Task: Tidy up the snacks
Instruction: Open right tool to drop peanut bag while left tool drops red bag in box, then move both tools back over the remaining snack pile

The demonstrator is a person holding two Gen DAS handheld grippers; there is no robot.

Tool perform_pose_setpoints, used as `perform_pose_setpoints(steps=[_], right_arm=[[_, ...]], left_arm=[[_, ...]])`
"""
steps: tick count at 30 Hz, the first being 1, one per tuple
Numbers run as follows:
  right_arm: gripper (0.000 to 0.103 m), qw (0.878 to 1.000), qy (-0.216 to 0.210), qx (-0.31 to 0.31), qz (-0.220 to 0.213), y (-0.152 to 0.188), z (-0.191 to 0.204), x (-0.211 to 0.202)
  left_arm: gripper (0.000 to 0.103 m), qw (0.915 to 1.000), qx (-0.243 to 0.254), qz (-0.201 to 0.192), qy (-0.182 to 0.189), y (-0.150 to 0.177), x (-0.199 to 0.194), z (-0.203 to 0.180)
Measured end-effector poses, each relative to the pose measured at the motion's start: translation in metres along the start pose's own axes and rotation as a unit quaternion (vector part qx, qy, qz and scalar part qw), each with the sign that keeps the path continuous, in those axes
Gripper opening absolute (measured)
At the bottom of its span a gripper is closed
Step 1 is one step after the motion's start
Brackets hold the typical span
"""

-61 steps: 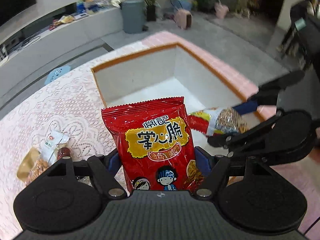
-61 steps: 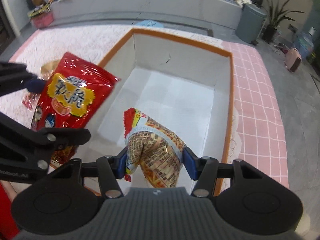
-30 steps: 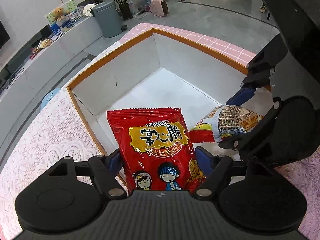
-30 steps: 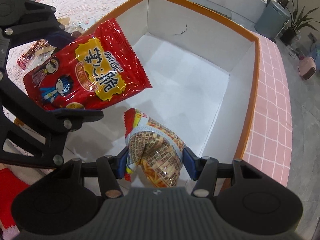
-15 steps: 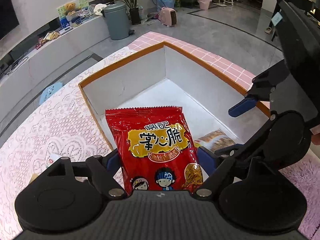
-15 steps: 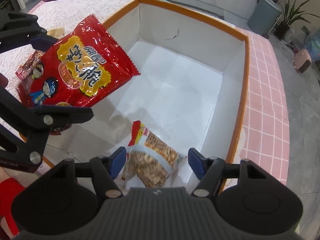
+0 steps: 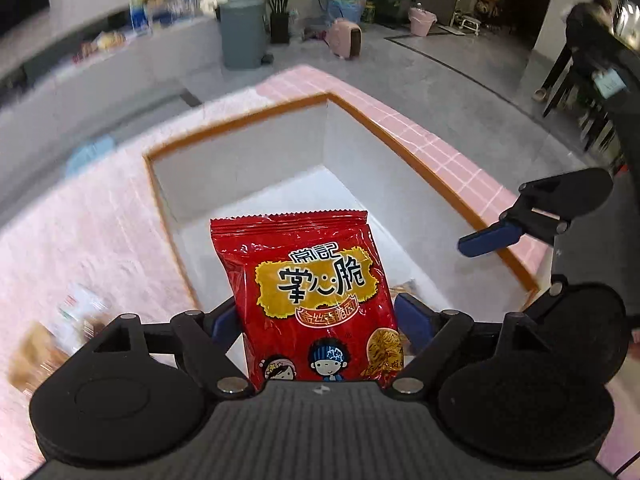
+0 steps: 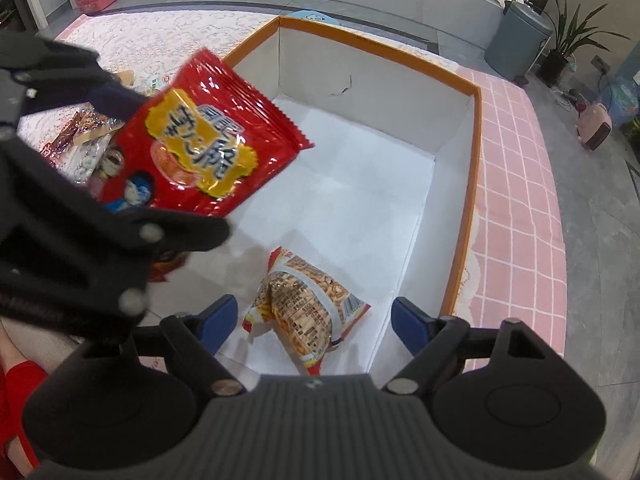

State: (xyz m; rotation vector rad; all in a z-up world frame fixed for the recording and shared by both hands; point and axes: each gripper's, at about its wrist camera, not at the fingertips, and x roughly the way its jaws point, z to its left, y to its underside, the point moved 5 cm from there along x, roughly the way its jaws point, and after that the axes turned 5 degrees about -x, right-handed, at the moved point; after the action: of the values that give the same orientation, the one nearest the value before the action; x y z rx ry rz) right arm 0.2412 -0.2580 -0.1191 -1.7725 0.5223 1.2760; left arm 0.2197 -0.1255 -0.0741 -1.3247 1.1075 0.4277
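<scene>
The white box [image 8: 360, 184] with its orange rim is the receptacle. It stands on a tabletop [image 8: 520, 184] covered in pink grid cloth and pale lace. Its floor is bare except for one packet.

The red snack bag [image 7: 316, 300] is held in the air over the near left part of the box by the left gripper [image 7: 320, 322]. The left fingers [image 7: 412, 322] pinch the bag's lower half from both sides. Judged from its glossy puffed film, the bag is light, soft and slippery, and its contents are probably brittle. A hold across the flat lower body or on the crimped seam should serve, with light pressure only.

The patterned snack packet [image 8: 304, 304] lies on the box floor near the front wall. The right gripper [image 8: 316, 322] hovers above it. Its fingers [image 8: 218, 320] are spread wide and touch nothing. The packet looks equally light and crushable.

View differences:
- The right wrist view shows the whole packet, the crack mark on the far inner wall and a cluster of loose snacks [image 8: 84, 136] on the lace beyond the left gripper.
- The left wrist view hides most of the packet behind the red bag. It shows the bag's printed face squarely. The loose snacks appear only as a blur at the left edge.
</scene>
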Motion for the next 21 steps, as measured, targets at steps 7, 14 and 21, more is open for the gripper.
perform_pose_setpoints(steps=[7,14,21], right_arm=[[0.085,1.0,-0.015,0.018,-0.006,0.002,-0.009,0.007],[0.085,0.999,-0.025,0.035,-0.008,0.001,-0.012,0.013],[0.085,0.998,-0.031,0.052,-0.022,0.006,-0.008,0.003]], left_arm=[[0.1,0.9998,-0.018,-0.003,0.006,-0.001,0.012,0.002],[0.103,0.9995,-0.026,-0.015,0.009,-0.001,0.009,0.004],[0.103,0.994,-0.088,-0.05,0.04,0.009,-0.023,0.025]])
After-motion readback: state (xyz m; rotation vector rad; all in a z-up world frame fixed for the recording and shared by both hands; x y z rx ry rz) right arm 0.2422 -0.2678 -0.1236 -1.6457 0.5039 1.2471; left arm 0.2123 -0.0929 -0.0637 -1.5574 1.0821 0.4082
